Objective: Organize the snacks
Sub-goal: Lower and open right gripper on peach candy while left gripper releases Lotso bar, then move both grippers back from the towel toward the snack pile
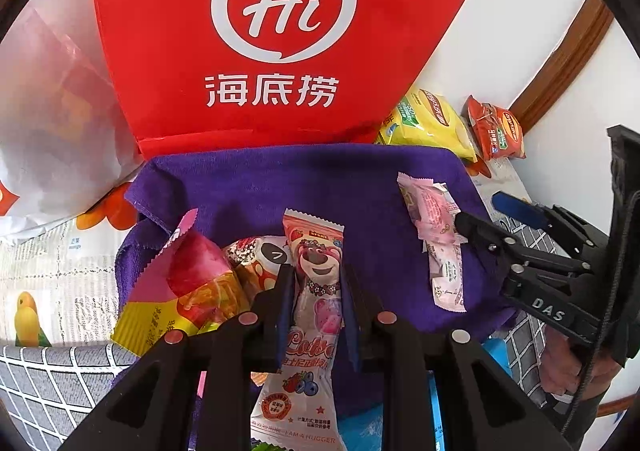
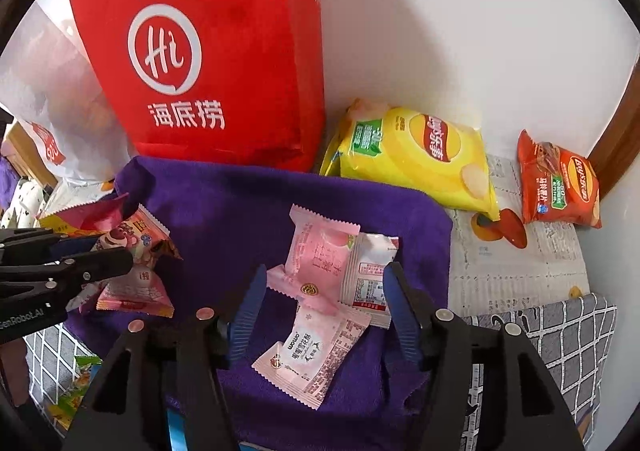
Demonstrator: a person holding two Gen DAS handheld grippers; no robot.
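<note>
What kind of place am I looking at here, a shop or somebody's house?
Most likely a home, not a shop. Loose snack packets lie on a purple towel spread over a newspaper-print table cover, a red restaurant bag leans on a plain white wall, and wooden trim runs along it.

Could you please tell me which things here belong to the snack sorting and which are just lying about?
Part of the job:
- bear snack packet, held in the left gripper
- pink packets, between the open right gripper
- purple cloth

Lying about:
- red bag
- yellow chip bag
- orange chip bag
</note>
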